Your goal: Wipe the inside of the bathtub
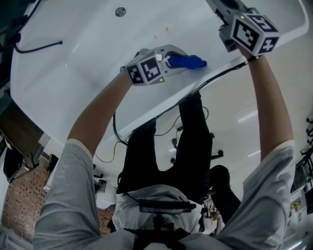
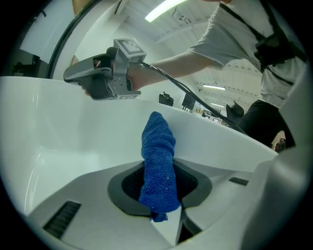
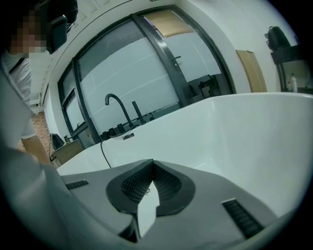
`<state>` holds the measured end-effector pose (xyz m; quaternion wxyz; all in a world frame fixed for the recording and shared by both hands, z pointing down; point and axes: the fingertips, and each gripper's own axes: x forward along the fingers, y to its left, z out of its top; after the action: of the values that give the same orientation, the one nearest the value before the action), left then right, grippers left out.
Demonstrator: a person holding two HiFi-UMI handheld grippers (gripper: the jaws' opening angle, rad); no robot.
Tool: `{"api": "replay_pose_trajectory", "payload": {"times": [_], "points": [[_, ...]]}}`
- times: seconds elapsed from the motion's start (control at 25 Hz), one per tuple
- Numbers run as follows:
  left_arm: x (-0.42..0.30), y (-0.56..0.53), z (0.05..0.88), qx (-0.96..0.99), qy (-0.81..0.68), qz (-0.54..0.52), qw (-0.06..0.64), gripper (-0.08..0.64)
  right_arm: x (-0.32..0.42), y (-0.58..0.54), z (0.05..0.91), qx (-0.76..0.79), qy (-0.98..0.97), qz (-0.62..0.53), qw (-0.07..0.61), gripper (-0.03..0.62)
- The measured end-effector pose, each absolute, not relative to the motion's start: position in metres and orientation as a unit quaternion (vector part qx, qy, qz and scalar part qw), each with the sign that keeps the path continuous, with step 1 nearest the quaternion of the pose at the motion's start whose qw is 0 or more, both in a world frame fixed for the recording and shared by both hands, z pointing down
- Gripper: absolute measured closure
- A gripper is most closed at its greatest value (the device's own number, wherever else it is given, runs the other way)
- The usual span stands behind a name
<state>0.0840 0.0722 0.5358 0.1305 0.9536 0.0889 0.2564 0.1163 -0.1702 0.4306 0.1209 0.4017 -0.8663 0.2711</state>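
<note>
We should press the rolled blue terry cloth (image 2: 159, 161), clamped in our left claw (image 2: 160, 197), flat on the glossy white bathtub (image 1: 73, 78) wall at its 3 o'clock, while our right claw (image 3: 152, 170) is together and empty.

The bathtub (image 1: 73, 78) runs off the head view's top edge. Inside it, one end of the cloth (image 2: 156, 141) hides between the jaws of the left gripper (image 2: 160, 171).

- Floor (image 1: 244, 122): pale and glossy, with streaks of reflected light.
- Patterned brown floor area (image 1: 22, 195): lower left of the head view, just beside a dark cabinet (image 1: 20, 128).
- Black cable (image 1: 44, 47): thin, lying in a shallow curve at the upper left of the head view.
- Black gooseneck faucet (image 3: 116, 105): upright, in front of a large window (image 3: 122, 68) with dark frames.
- Light wooden panel (image 3: 253, 68): far right of the right gripper view.
- Ceiling strip light (image 2: 166, 9): lit.
</note>
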Motion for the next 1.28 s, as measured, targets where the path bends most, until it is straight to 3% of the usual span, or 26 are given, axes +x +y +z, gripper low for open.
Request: {"api": "replay_pose_trajectory", "payload": {"times": [0.28, 0.52, 0.96, 1.28], "points": [[0.018, 0.113, 0.547, 0.938, 0.129, 0.297, 0.122, 0.448, 0.102, -0.184, 0.433, 0.39, -0.874, 0.271, 0.104, 0.583], [0.018, 0.111, 0.554, 0.938, 0.122, 0.301, 0.117, 0.448, 0.097, -0.191, 0.449, 0.397, -0.868, 0.277, 0.107, 0.583], [0.079, 0.055, 0.594, 0.946, 0.112, 0.292, 0.087, 0.448, 0.101, -0.201, 0.5, 0.439, -0.825, 0.288, 0.209, 0.583], [0.053, 0.07, 0.602, 0.946, 0.089, 0.296, 0.095, 0.448, 0.1, -0.206, 0.53, 0.453, -0.806, 0.288, 0.25, 0.583]]}}
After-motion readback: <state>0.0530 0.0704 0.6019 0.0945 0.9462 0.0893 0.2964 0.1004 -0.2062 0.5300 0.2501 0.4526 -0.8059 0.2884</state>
